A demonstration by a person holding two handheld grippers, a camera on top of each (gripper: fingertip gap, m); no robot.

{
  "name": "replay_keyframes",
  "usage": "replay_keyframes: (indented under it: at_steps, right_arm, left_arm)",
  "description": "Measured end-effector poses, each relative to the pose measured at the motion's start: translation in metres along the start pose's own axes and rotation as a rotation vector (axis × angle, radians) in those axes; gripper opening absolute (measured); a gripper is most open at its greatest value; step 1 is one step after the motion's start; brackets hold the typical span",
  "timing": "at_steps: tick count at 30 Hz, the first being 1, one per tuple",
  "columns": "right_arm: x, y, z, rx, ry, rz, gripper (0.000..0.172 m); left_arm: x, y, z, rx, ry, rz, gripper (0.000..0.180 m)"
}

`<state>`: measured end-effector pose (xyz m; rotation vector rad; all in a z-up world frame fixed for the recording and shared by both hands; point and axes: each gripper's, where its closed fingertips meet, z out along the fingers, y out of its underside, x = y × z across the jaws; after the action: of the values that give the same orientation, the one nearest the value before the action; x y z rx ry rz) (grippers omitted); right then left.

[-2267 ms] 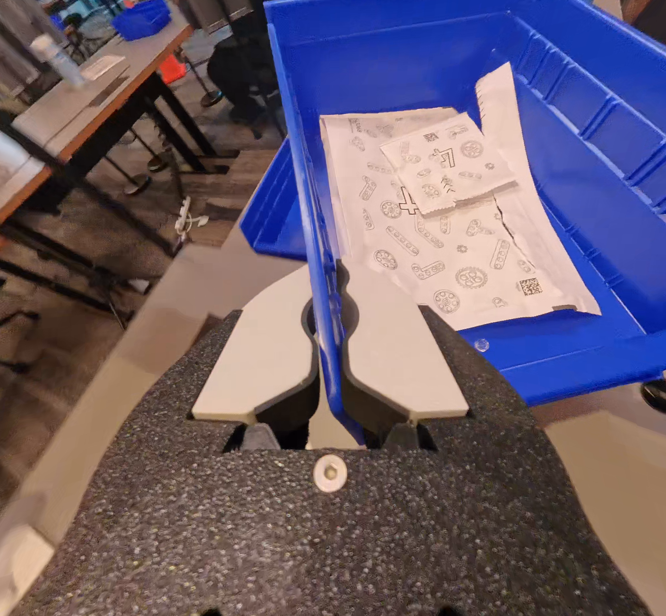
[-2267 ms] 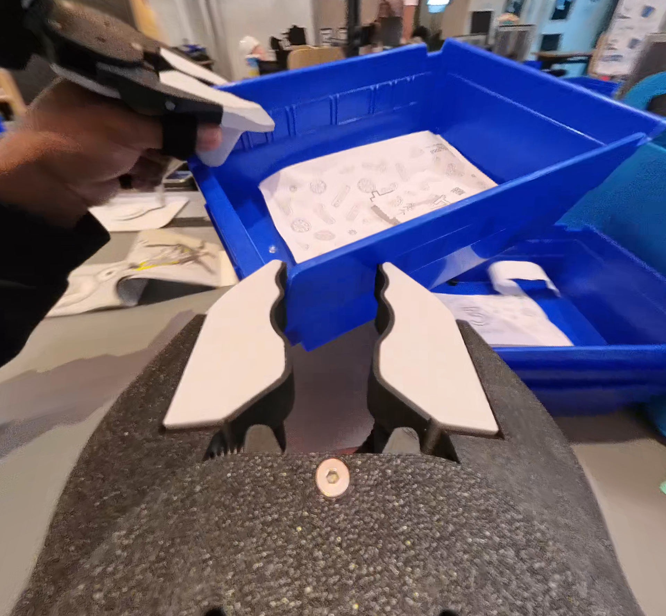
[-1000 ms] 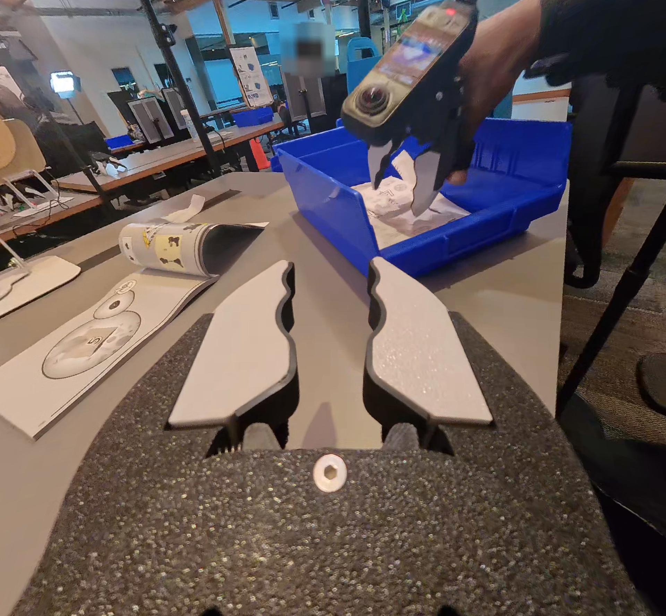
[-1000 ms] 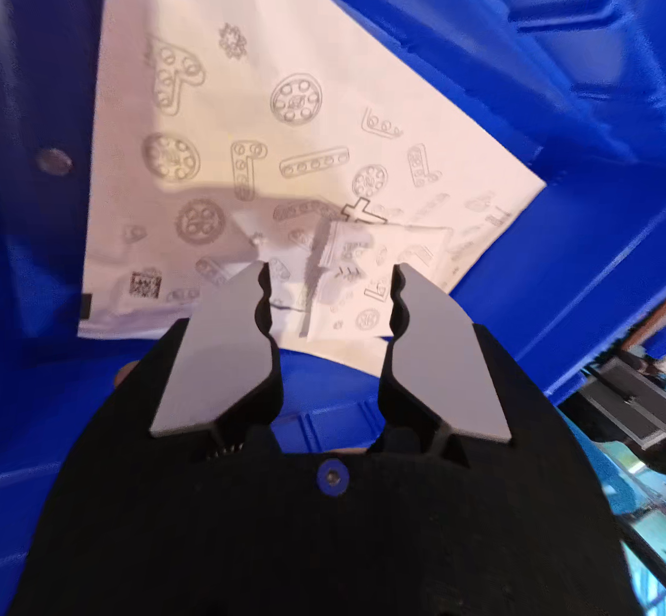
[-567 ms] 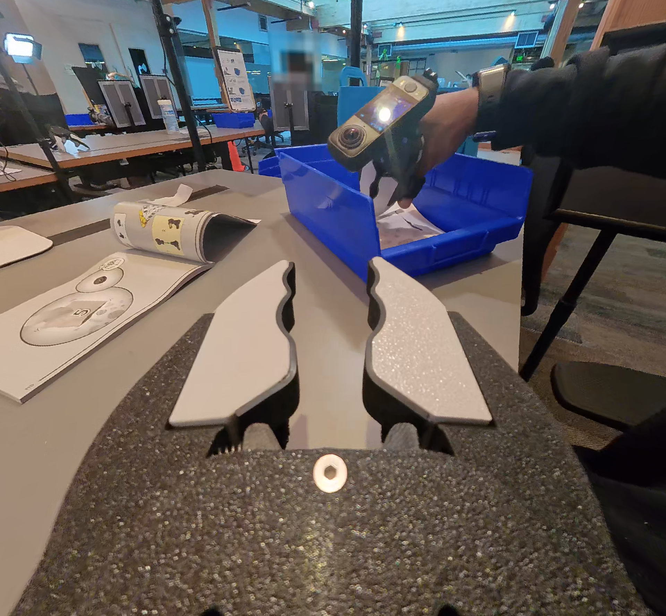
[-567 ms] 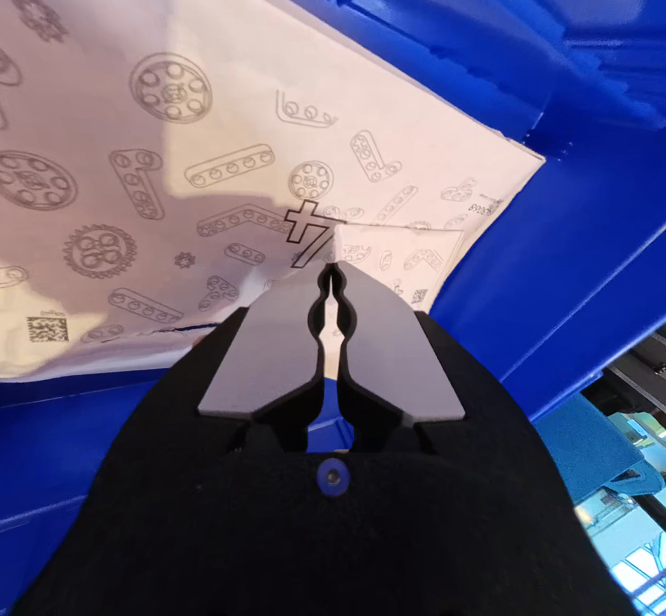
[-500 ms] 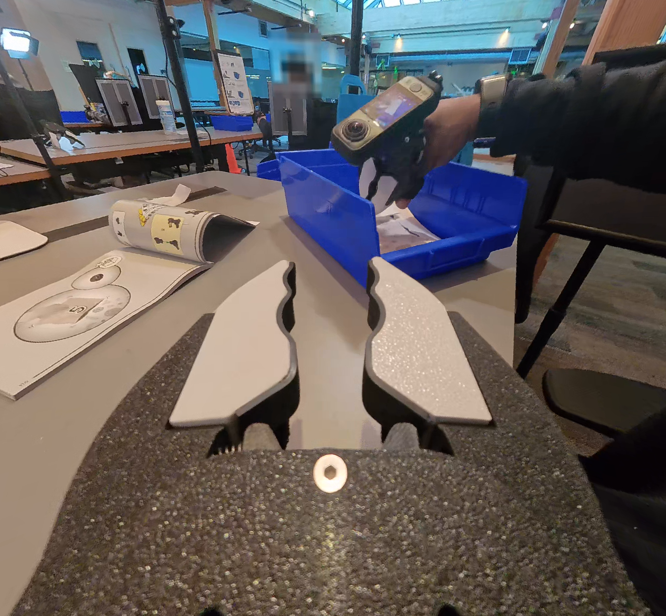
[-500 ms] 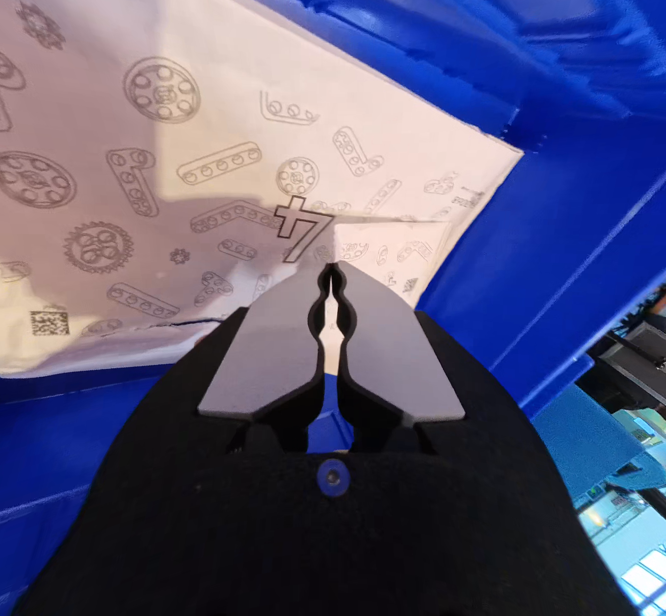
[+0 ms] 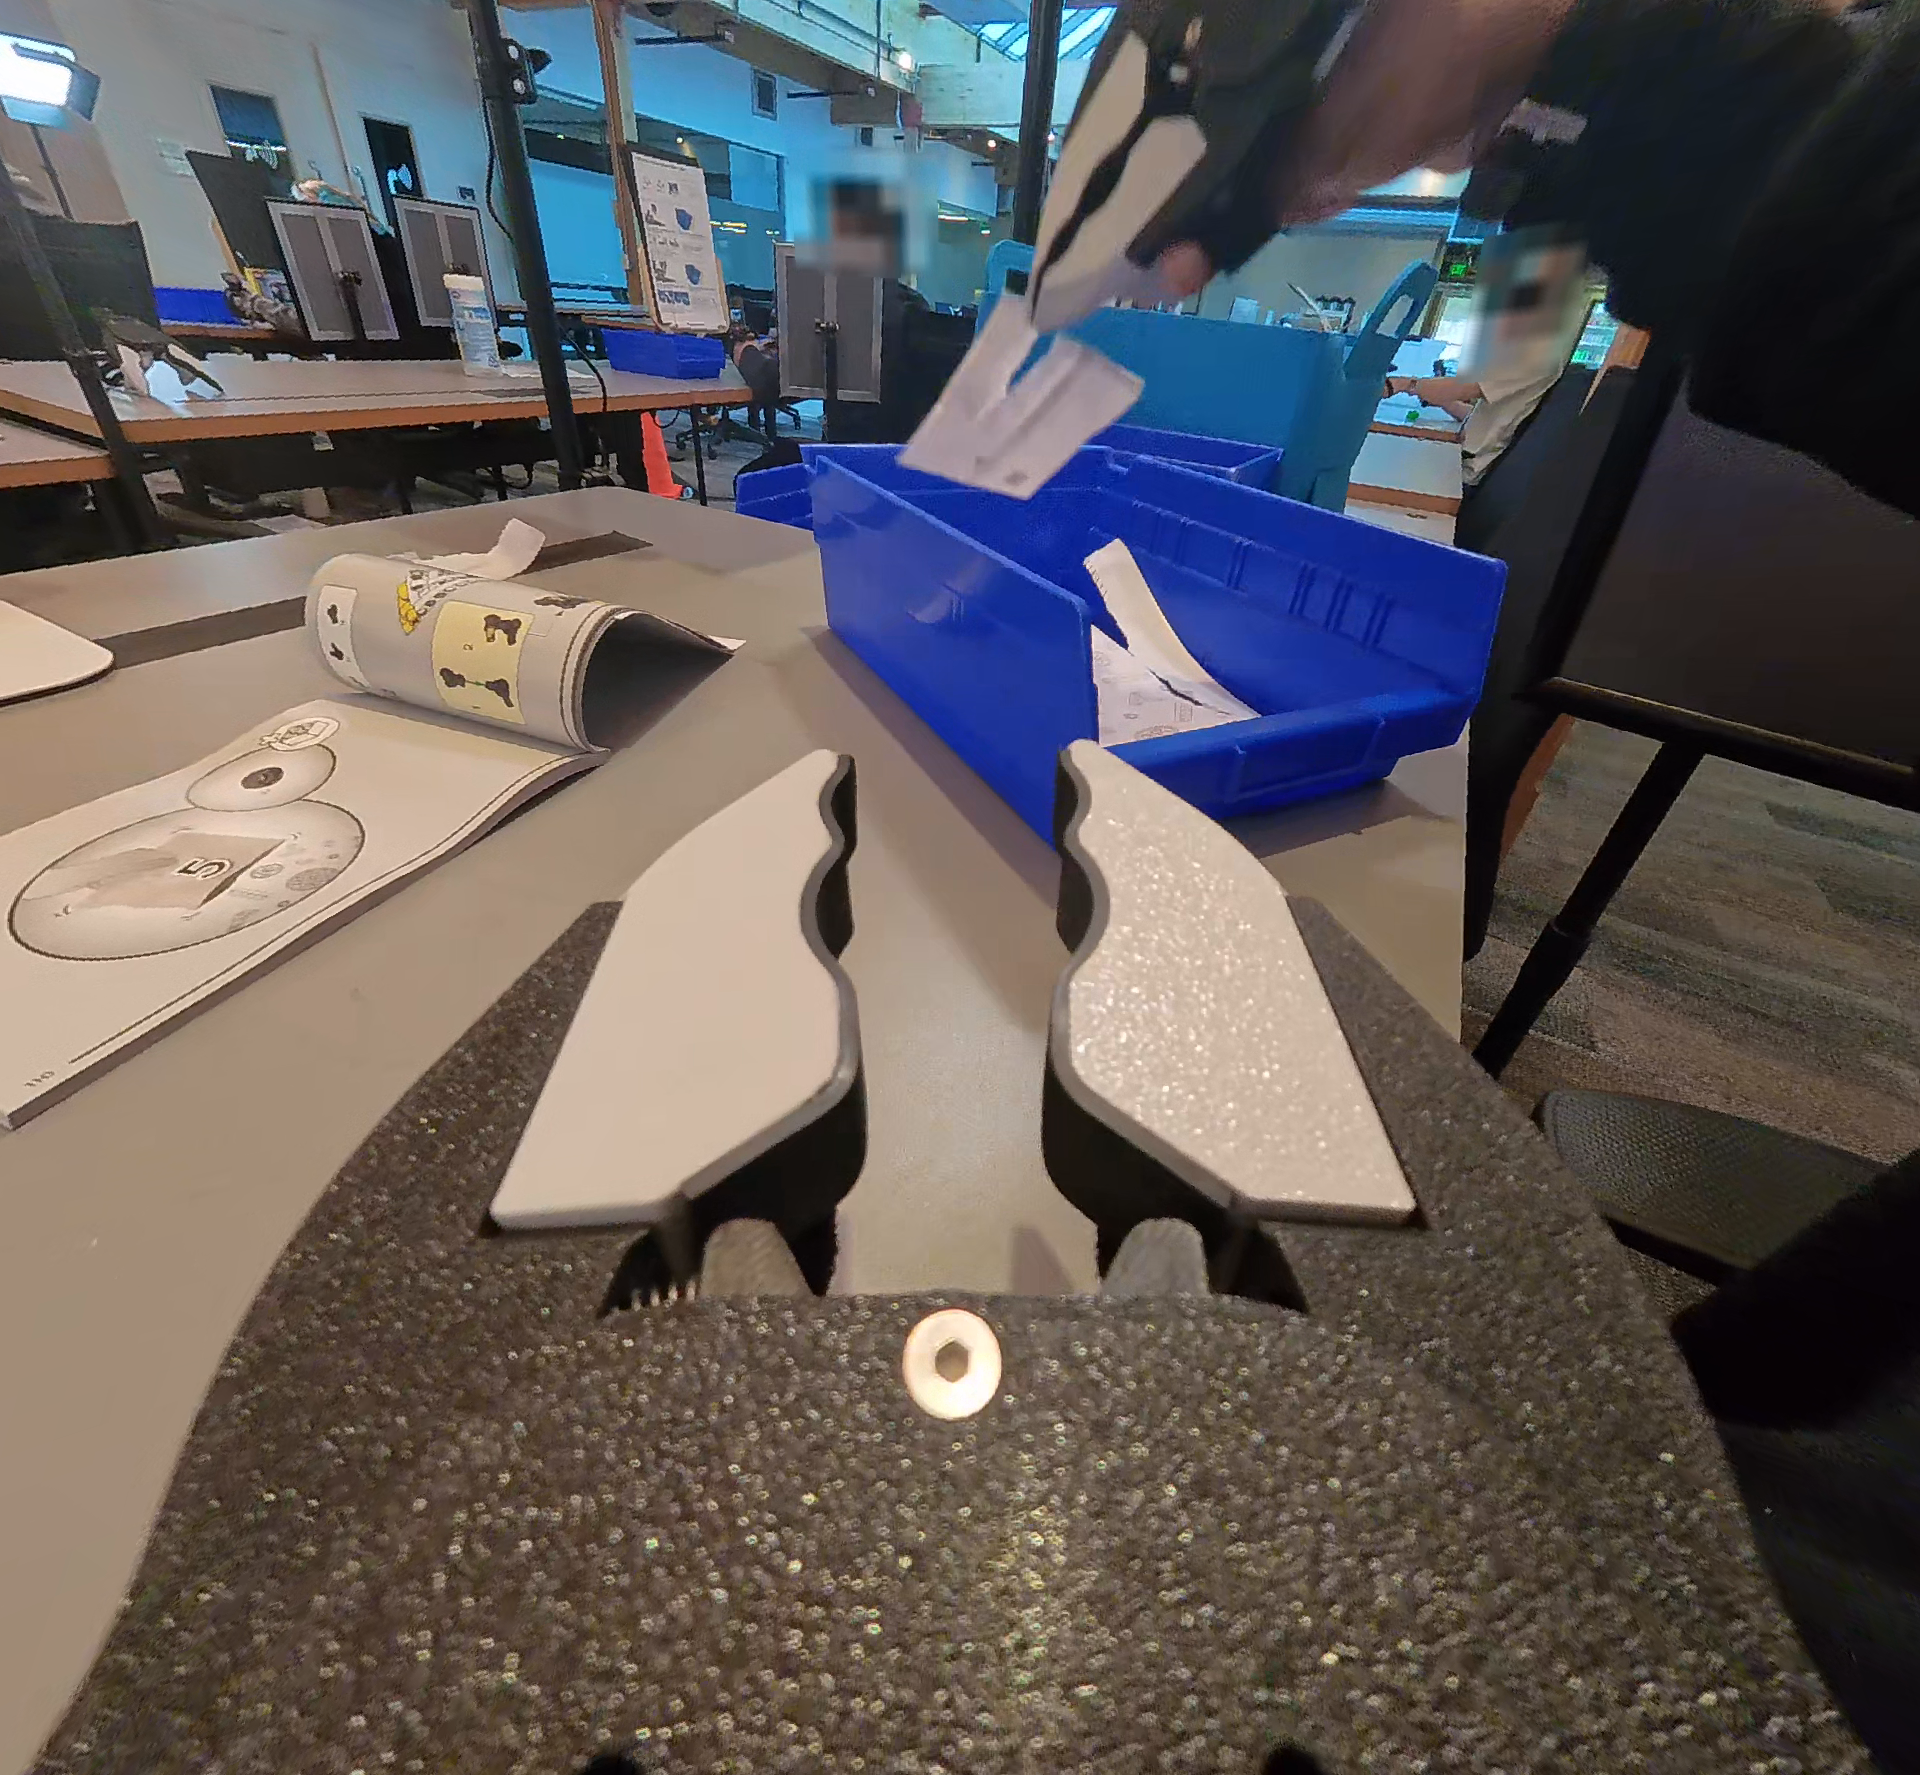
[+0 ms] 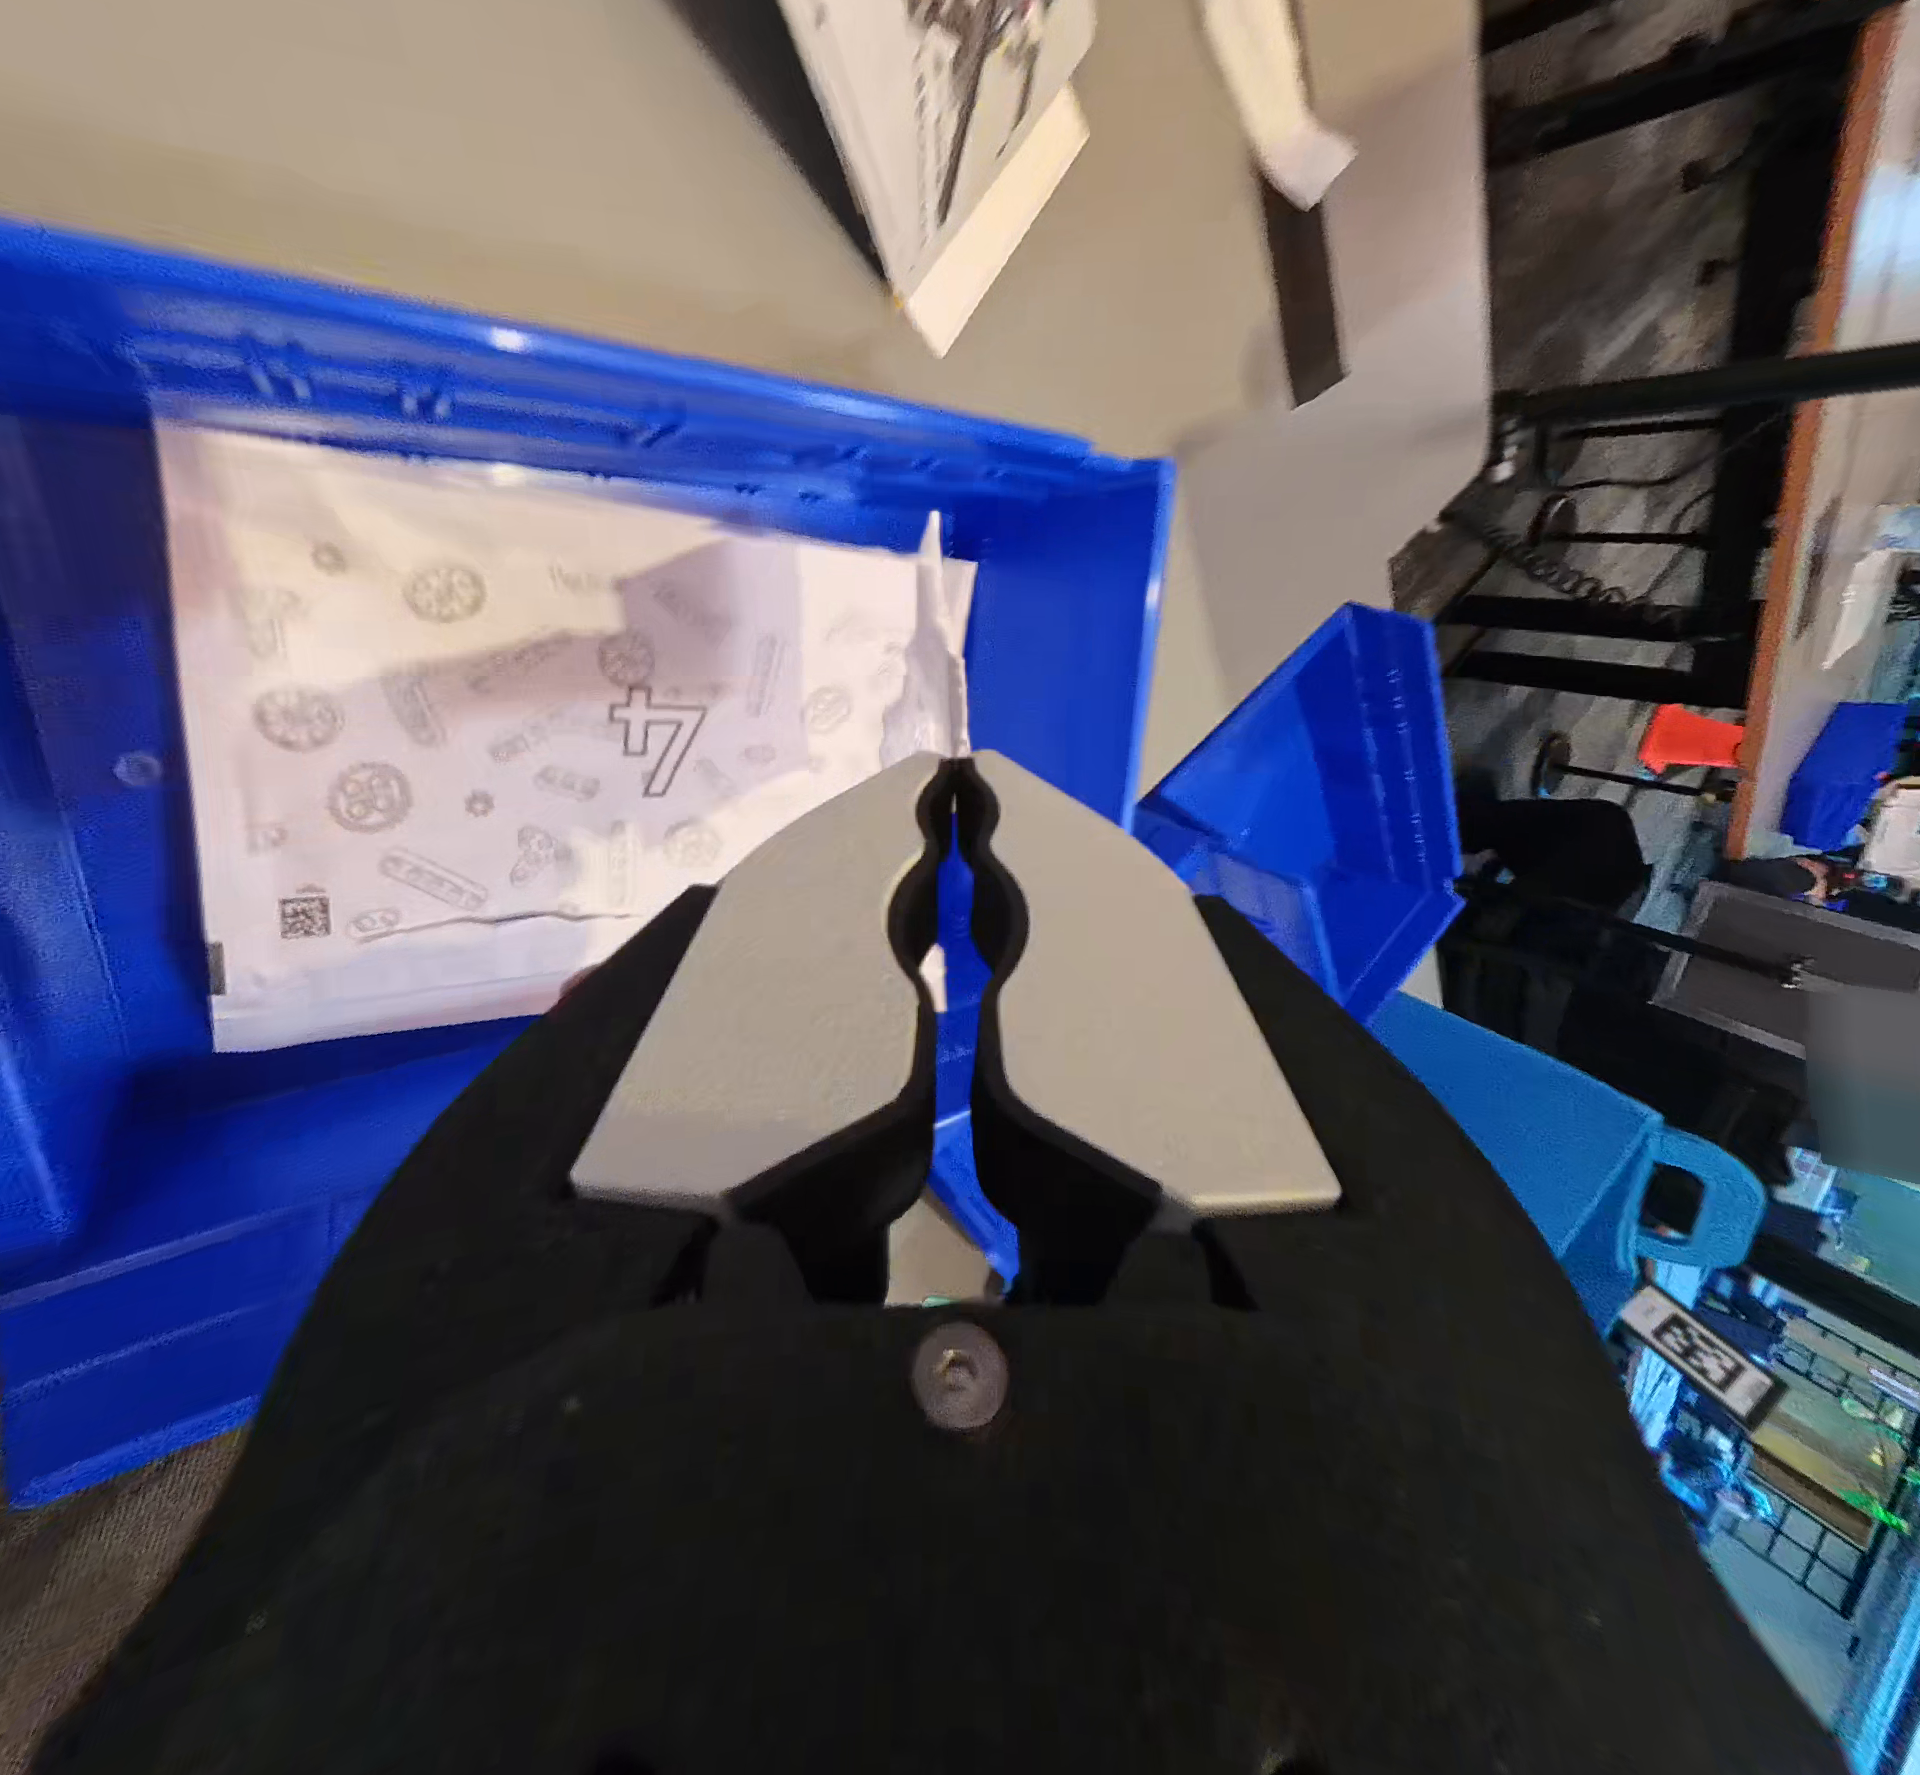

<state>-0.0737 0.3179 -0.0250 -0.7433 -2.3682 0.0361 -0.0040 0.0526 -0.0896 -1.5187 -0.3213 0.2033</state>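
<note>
My right gripper (image 10: 954, 767) is shut on the edge of a small white paper bag (image 10: 935, 655), which I see edge-on sticking out past the fingertips. The left wrist view shows this gripper (image 9: 1070, 291) holding the small bag (image 9: 1023, 421) in the air above a blue bin (image 9: 935, 645). A large white printed bag (image 10: 468, 738) lies flat in the bin (image 10: 1049, 645). My left gripper (image 9: 951, 780) is open with nothing between its fingers, low over the grey table just in front of the bin's near corner.
An open instruction booklet (image 9: 312, 790) lies on the table left of the bin and shows in the right wrist view (image 10: 935, 63). More blue bins (image 10: 1320, 790) stand beyond. A dark chair (image 9: 1714, 1195) is off the table's right edge. My hands' fingertips stand some 30 cm from each other.
My right gripper closed on the small bag inside the bin and lifted it up above the bin. My left gripper let go of the bin wall, drew back and stays open.
</note>
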Motion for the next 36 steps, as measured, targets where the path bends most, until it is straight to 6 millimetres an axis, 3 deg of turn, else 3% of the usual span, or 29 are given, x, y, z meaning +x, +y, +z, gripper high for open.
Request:
replay_keyframes:
  at_steps: [4,8,10,13,17,21,25,28,31,36]
  right_arm:
    - [0.017,-0.053,-0.029,0.132,0.035,0.004,0.000]
    - [0.022,-0.140,-0.024,0.278,0.054,-0.033,0.000]
    - [0.021,-0.188,-0.005,0.328,0.044,-0.043,0.000]
    - [0.020,-0.251,0.040,0.338,0.060,-0.060,0.000]
    - [0.014,-0.310,0.106,0.298,0.075,-0.082,0.000]
    - [-0.004,-0.338,0.163,0.220,0.115,-0.142,0.000]
    - [-0.035,-0.353,0.196,0.179,0.092,-0.183,0.000]
    - [-0.062,-0.358,0.209,0.150,0.024,-0.209,0.002]
    - [-0.082,-0.359,0.215,0.134,-0.071,-0.208,0.025]
    - [-0.080,-0.361,0.198,0.211,-0.174,-0.150,0.043]
  left_arm:
    - [0.000,0.000,0.000,-0.003,0.001,0.001,0.037]
    - [0.001,0.001,0.001,-0.010,0.000,0.006,0.037]
    - [0.001,0.001,0.001,-0.007,-0.001,0.011,0.037]
    - [0.000,-0.001,-0.002,0.009,-0.004,0.006,0.037]
    - [-0.005,-0.006,-0.009,0.049,-0.006,-0.046,0.036]
    - [-0.014,-0.010,-0.018,0.083,0.014,-0.150,0.034]
    - [-0.023,-0.012,-0.026,0.102,0.031,-0.237,0.033]
    - [-0.027,-0.013,-0.031,0.111,0.040,-0.270,0.032]
    - [-0.030,-0.013,-0.034,0.116,0.047,-0.290,0.032]
    - [-0.034,-0.016,-0.039,0.139,0.055,-0.326,0.032]
